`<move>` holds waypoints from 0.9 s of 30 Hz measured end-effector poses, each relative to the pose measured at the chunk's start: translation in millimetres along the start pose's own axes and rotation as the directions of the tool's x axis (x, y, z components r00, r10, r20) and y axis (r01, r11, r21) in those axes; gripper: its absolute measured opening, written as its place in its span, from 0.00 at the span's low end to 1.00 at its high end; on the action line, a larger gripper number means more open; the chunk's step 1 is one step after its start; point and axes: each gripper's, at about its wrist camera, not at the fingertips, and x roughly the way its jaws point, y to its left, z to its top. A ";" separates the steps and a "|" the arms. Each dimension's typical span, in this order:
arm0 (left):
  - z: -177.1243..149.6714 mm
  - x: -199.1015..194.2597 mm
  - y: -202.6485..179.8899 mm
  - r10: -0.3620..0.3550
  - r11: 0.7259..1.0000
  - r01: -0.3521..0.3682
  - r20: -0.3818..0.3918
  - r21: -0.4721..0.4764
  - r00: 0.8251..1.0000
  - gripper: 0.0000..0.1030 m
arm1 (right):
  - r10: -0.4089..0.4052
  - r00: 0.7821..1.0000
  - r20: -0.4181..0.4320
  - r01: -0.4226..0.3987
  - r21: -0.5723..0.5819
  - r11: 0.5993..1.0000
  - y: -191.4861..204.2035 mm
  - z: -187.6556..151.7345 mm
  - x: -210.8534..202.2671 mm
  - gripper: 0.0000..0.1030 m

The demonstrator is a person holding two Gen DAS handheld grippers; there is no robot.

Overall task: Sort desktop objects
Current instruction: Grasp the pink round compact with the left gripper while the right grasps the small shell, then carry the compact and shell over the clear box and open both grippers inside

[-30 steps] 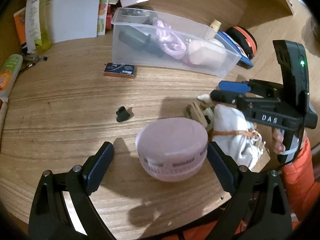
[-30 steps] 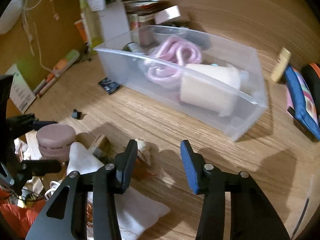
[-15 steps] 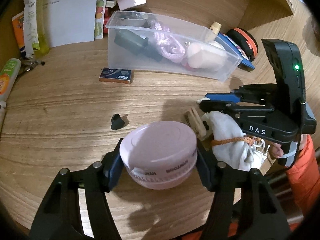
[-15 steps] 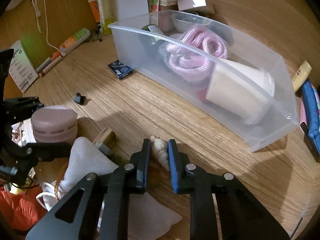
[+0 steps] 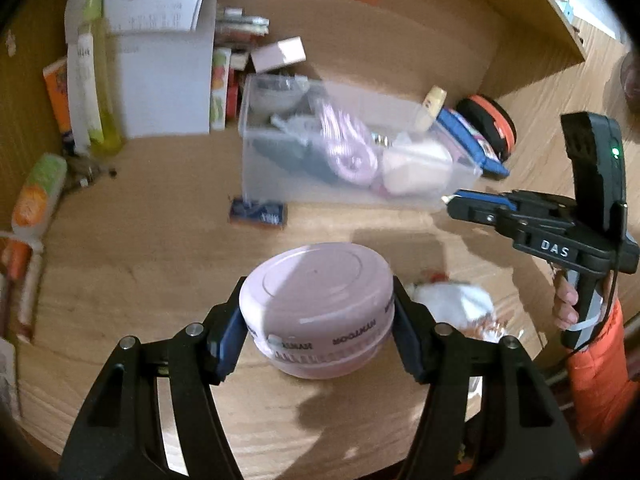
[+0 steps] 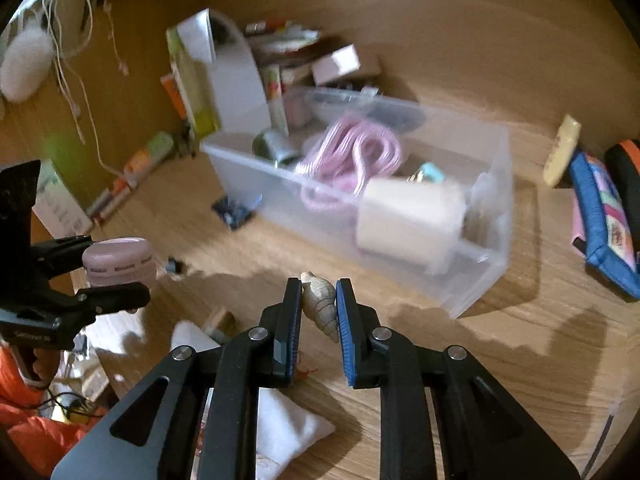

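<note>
Carrying both picks at once: left tongs (image 5: 316, 328) clamping the round pink plastic jar (image 5: 318, 304), right tongs (image 6: 318, 312) pinching the small beige spiral seashell (image 6: 319, 305), both above the wooden table (image 5: 160, 260), next needing release over the clear plastic bin (image 6: 472, 280).

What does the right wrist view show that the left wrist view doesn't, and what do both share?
Only the right wrist view: the tan spiral seashell clamped in the right hand-held gripper, and white cords hanging on the wall. Only the left wrist view: the lid top of the round pink plastic container pinched by the left hand-held gripper. Both share: the clear plastic storage bin with pink coiled cable, and the white cloth pouch.
</note>
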 end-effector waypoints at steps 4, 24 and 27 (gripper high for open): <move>17.3 -5.3 0.3 0.024 1.000 -0.025 0.031 0.016 0.999 0.62 | -0.018 0.999 0.045 0.018 0.003 1.000 -3.5 8.9 -16.2 0.15; 104.9 -3.7 0.0 0.090 0.990 -0.106 0.164 0.094 0.982 0.62 | -0.008 0.983 0.183 0.007 0.007 1.000 -17.2 60.5 -29.3 0.15; 111.4 9.7 0.2 0.093 0.989 -0.109 0.154 0.100 0.984 0.62 | 0.007 0.982 0.187 -0.008 0.005 1.000 -17.0 68.6 -20.4 0.15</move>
